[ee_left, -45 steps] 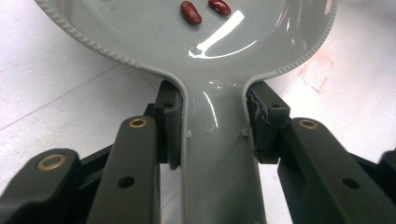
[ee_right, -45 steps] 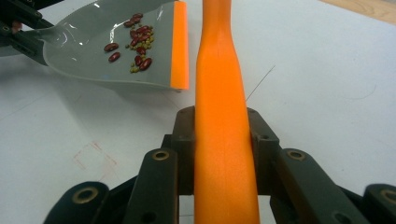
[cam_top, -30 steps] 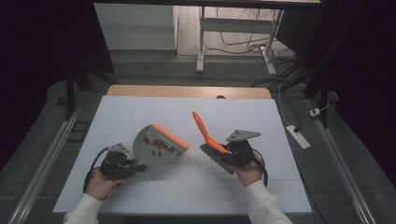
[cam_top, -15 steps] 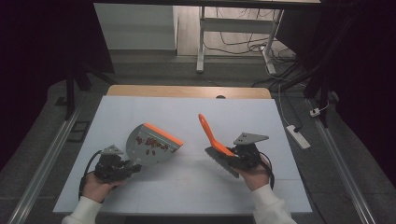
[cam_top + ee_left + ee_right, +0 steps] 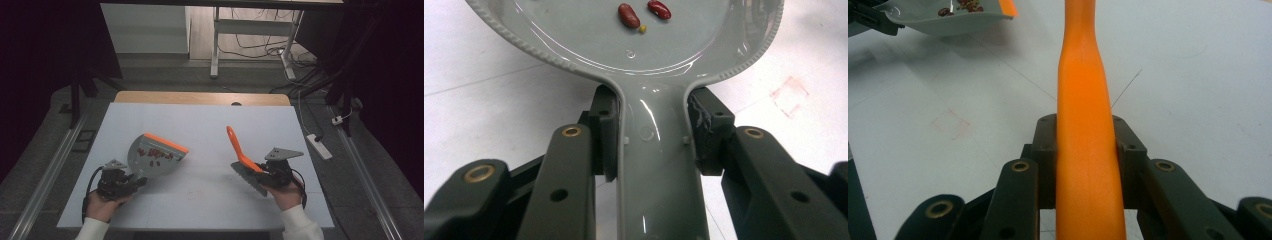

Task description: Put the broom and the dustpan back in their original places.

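Since a second ago the dustpan (image 5: 155, 156) has slid left and toward the person across the table (image 5: 210, 125), and the brush (image 5: 242, 157) has drifted right, so the two now sit well apart instead of near each other. The left gripper (image 5: 131, 181) is closed down to the width of the dustpan's grey handle, its pads (image 5: 606, 132) pressed against both sides just behind where the handle widens into the pan. The right gripper (image 5: 260, 172) is clamped the same way on the brush's orange handle (image 5: 1087, 150), with the bristles to the near side of the jaws and the handle tip pointing away. Red beans (image 5: 629, 15) lie loose in the dustpan, which looks tilted up from the table. Both tools look like light, stiff moulded plastic; the glossy handles may be slippery, so the narrow neck is the sound place to grip, and the pan should be kept level or the beans will likely roll out over the orange lip (image 5: 165, 142). No brand, label or writing can be read on either tool.
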Action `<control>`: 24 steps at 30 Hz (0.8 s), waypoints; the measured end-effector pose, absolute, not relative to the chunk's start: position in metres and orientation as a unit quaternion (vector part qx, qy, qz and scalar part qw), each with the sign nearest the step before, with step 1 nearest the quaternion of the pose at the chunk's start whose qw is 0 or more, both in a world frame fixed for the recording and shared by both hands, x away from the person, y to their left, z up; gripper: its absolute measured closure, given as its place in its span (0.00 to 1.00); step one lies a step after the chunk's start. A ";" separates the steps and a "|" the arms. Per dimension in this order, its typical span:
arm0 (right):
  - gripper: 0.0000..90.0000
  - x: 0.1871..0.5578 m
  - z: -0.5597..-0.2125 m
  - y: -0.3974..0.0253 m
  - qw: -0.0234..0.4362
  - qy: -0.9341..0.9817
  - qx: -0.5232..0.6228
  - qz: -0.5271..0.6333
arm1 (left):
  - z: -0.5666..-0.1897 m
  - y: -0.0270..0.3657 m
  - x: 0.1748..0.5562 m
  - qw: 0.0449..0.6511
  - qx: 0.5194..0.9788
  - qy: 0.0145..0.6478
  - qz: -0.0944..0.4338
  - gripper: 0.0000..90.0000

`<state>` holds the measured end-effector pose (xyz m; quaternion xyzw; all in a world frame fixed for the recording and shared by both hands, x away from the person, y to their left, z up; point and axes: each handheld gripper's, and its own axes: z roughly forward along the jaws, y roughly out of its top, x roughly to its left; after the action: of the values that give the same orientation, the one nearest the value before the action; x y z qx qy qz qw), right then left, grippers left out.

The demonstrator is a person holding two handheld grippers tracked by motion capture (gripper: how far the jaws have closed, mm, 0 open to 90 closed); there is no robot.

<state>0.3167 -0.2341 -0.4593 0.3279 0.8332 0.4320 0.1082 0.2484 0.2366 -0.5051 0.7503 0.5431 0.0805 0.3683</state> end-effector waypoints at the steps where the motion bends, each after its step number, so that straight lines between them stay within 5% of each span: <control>1: 0.78 0.316 -0.459 -0.236 0.108 0.833 0.328 0.432 | -0.506 0.237 0.248 0.368 0.748 0.547 0.082 0.68; 24: 0.78 0.317 -0.475 -0.250 0.050 0.827 0.362 0.428 | -0.518 0.237 0.244 0.345 0.693 0.625 0.101 0.68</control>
<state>0.3175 -0.2499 -0.4749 0.3617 0.8270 0.4276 0.0499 0.2436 0.2368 -0.5184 0.6925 0.6255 0.1006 0.3451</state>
